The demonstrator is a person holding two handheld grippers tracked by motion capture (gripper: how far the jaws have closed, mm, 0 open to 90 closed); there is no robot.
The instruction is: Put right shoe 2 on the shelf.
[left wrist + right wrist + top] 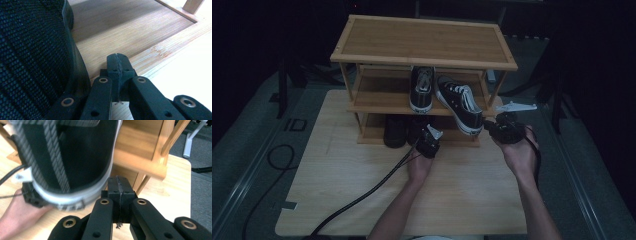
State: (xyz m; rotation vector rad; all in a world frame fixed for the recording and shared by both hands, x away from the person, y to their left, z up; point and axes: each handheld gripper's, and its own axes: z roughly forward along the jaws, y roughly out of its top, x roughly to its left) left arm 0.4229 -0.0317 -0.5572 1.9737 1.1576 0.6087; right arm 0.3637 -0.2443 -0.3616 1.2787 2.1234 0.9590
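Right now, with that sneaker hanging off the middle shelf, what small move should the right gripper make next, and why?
Probably nudge the tilted sneaker back onto the middle shelf with the right gripper. Its heel overhangs the shelf's front edge, beside the straight sneaker, and the shut jaws are right next to the heel.

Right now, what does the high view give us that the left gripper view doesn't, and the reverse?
High view alone: the whole three-tier bamboo shoe rack, the pair of black canvas sneakers with white laces on its middle shelf, one straight and one angled with its heel past the shelf edge, and the right gripper beside that heel.
Left gripper view alone: close up, the black mesh shoe's weave and the jaws pressed together with nothing between.
Both: the left gripper at the bottom shelf, beside the dark shoes there.
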